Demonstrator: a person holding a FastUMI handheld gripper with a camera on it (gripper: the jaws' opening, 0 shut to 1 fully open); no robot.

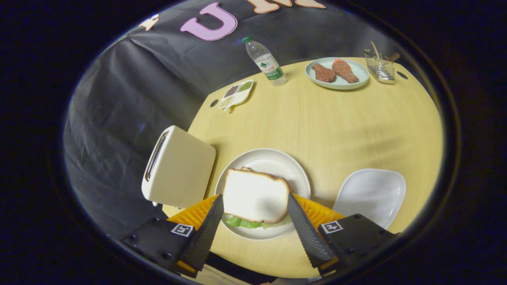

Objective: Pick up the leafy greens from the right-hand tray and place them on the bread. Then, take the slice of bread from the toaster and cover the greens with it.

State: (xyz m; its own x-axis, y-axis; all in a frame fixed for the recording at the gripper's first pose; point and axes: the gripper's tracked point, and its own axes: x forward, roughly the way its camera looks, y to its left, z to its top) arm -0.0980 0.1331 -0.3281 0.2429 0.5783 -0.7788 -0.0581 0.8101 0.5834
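Observation:
A slice of white bread (255, 194) lies on top of the leafy greens (244, 223), whose green edge pokes out at its near side. A corner of a lower slice (246, 169) peeks out behind it. The stack rests on a round white plate (273, 160). My gripper (255, 197) is open, its two black fingers standing on either side of the top slice without pressing on it. The cream toaster (180, 168) stands just left of the plate. The right-hand tray (372, 194), a white dish, sits right of the plate with nothing on it.
Far across the yellow table (336, 126) stand a water bottle (265, 62), a small divided dish of seasonings (237, 94), a pale plate with two brown meat pieces (336, 73) and a wire holder with utensils (380, 67). The table's left edge runs beside the toaster.

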